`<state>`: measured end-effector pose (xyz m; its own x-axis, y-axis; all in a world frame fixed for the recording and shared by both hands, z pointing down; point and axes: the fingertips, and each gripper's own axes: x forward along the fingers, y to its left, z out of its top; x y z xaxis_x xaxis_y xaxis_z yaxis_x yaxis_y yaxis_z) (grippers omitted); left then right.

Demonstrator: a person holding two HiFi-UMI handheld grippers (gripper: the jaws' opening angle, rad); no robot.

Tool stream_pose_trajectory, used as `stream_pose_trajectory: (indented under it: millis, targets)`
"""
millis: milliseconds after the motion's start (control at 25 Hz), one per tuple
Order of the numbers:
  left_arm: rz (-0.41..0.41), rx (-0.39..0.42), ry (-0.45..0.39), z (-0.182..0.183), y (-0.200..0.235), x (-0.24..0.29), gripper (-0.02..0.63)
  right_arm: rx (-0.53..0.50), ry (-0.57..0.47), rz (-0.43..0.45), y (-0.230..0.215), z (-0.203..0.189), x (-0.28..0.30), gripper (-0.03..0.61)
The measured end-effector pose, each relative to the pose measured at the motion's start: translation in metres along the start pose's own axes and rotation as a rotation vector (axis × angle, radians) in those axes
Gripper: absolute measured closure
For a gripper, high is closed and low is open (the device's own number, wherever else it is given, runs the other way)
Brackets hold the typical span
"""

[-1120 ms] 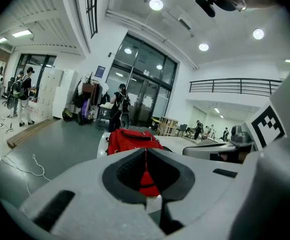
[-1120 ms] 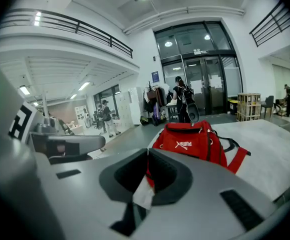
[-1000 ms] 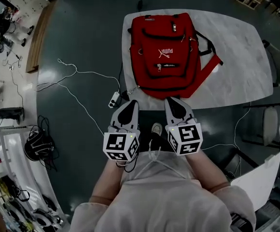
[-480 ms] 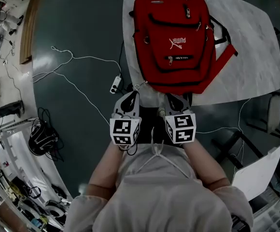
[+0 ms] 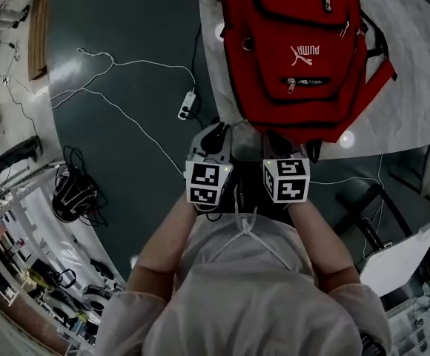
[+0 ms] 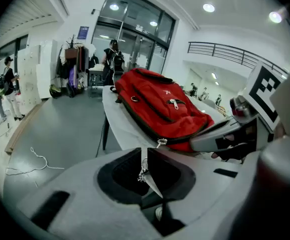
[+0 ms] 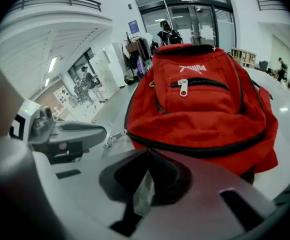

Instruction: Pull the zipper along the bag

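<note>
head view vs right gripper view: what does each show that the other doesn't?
Head view only: the person's torso, the power strip and white cable on the floor. Right gripper view only: the right gripper's jaws, together with nothing between them, and people by the glass doors. Both: the red backpack on the white table, and the left gripper.

Red backpack on a pale marbled table, above a dark floor

The backpack (image 5: 293,50) is bright red with black zipper lines and a white logo. The table (image 5: 415,80) under it is white with faint grey veins. The floor (image 5: 141,169) left of the backpack is dark grey-green, crossed by a thin white cable (image 5: 137,63). On the backpack's near side, the left gripper (image 5: 225,129) and right gripper (image 5: 276,138) are light grey with black hollows, and their cubes (image 5: 208,183) carry black-and-white square markers.
</note>
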<state>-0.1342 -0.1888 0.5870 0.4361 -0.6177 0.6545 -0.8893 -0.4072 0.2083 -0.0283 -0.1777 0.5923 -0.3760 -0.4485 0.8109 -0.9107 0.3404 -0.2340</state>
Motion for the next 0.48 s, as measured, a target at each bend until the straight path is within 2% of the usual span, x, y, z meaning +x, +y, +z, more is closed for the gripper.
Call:
stream_pose_trajectory:
  millis: [80, 120, 160, 360, 480]
  targets:
    - [-0.057, 0.051, 0.042, -0.005, -0.008, 0.005, 0.569, 0.010, 0.027, 0.004, 0.000, -0.002, 0.005, 0.551]
    - [-0.083, 0.086, 0.064, -0.009, -0.013, 0.008, 0.488, 0.013, 0.037, 0.007, 0.000, -0.003, 0.007, 0.551]
    - [-0.102, 0.123, 0.081, -0.012, -0.017, 0.010, 0.444, 0.018, 0.044, 0.009, 0.000, -0.004, 0.008, 0.551]
    - [-0.129, 0.289, 0.131, -0.013, -0.031, 0.023, 0.443, 0.022, 0.049, -0.004, -0.002, -0.006, 0.010, 0.551]
    - [-0.112, 0.387, 0.155, -0.010, -0.033, 0.028, 0.445, 0.031, 0.046, -0.001, -0.002, -0.006, 0.010, 0.551]
